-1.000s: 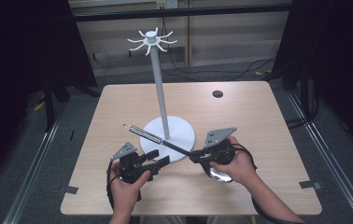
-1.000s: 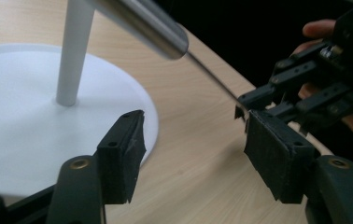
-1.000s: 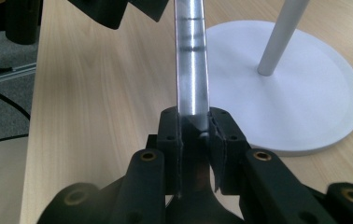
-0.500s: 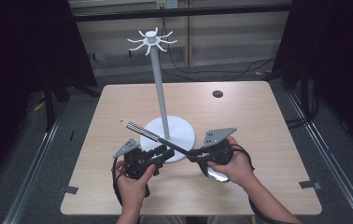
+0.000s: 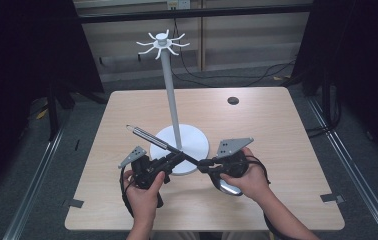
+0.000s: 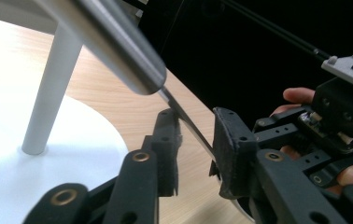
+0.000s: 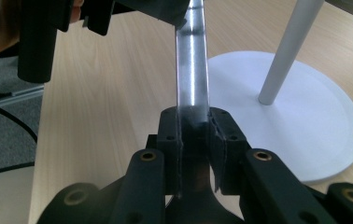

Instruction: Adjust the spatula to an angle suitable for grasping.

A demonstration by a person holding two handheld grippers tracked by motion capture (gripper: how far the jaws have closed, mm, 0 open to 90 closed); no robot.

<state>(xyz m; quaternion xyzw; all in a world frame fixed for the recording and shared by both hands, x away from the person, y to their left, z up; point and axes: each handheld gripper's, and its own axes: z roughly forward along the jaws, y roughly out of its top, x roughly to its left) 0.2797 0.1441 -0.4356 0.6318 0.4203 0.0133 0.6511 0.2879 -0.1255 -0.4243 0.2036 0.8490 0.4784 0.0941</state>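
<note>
High view: I am holding a gripper in each hand just in front of the white stand (image 5: pixel 179 142). My right gripper (image 5: pixel 203 162) is clamping its jaws on the dark end of a long metal tool (image 5: pixel 153 138), which is slanting up and left past the stand's base. My left gripper (image 5: pixel 174 156) is keeping its jaws parted around the tool's thin stem, pads (image 6: pixel 228 140) not closed on it. Beyond the stand, a small dark disc (image 5: pixel 233 100) is lying on the table (image 5: pixel 127 107).

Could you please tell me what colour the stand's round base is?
White; the round base shows best in the right gripper view.
</note>
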